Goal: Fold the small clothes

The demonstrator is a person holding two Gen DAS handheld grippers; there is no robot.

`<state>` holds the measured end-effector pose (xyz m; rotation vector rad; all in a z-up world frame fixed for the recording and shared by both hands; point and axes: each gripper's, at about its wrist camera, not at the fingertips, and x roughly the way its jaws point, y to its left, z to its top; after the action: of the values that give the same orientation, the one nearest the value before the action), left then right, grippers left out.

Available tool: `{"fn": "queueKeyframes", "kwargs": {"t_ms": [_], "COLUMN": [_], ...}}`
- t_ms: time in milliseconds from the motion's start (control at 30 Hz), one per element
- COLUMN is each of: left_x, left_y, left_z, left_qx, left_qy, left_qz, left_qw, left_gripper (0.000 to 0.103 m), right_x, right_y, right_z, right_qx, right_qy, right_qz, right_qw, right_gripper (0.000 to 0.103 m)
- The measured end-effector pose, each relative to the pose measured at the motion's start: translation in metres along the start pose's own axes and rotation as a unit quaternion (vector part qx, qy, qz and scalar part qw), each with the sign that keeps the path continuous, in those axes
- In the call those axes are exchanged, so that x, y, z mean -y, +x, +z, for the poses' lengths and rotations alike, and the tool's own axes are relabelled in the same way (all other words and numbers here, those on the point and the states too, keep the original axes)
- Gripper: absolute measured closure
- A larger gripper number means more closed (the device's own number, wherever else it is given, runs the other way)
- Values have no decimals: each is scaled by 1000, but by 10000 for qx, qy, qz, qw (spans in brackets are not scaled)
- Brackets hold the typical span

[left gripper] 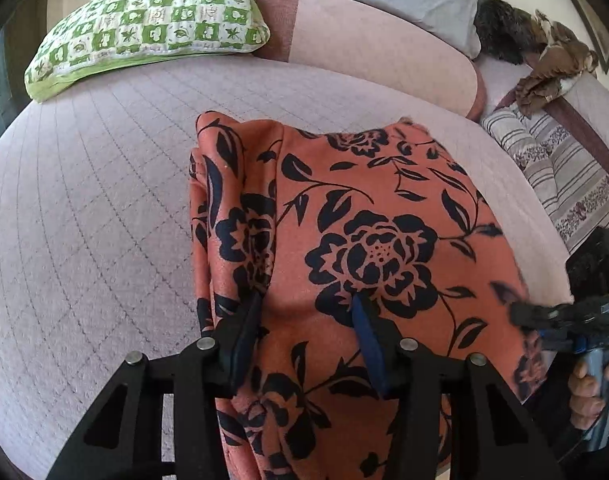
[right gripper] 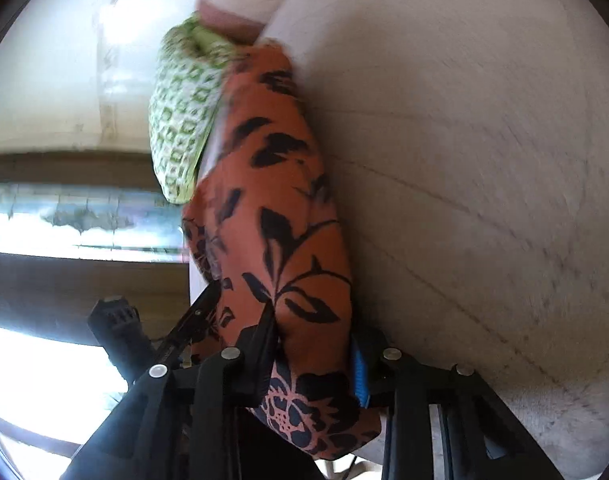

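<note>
An orange garment with a black flower print (left gripper: 364, 200) lies on the pink quilted bed (left gripper: 84, 220), its left side doubled over in a long fold. My left gripper (left gripper: 307, 298) hangs over its near part, jaws partly apart, cloth bulging up between the fingers and spreading past both. At the garment's right edge a person's hand (left gripper: 588, 392) holds my right gripper (left gripper: 516, 314), which looks blurred there. In the right wrist view the garment (right gripper: 272, 184) runs away in a thick roll, and my right gripper (right gripper: 312, 328) is shut on its near end.
A green and white checked pillow (left gripper: 152, 24) lies at the bed's far left, also visible as the pillow (right gripper: 180, 120) behind the garment. A pink bolster (left gripper: 384, 48) crosses the far side. Striped bedding (left gripper: 564, 168) and a brown cloth heap (left gripper: 552, 60) sit far right.
</note>
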<state>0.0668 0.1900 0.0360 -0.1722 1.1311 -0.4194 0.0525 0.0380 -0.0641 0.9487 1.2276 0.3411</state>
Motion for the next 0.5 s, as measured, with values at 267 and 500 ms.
{"fn": "queueKeyframes", "kwargs": {"t_ms": [267, 500], "left_x": [-1, -8], "left_y": [-1, -2], "left_z": [-3, 0], "left_qx": [46, 69], "left_qy": [-25, -148], "left_qz": [-72, -281], "left_qw": [10000, 9995], "left_gripper": [54, 54], "right_x": [2, 4], "right_y": [-4, 33], "right_z": [62, 67], "right_qx": [419, -62], "right_qy": [187, 92], "right_qz": [45, 19], "right_qw": [9989, 9999], "right_gripper": [18, 72]}}
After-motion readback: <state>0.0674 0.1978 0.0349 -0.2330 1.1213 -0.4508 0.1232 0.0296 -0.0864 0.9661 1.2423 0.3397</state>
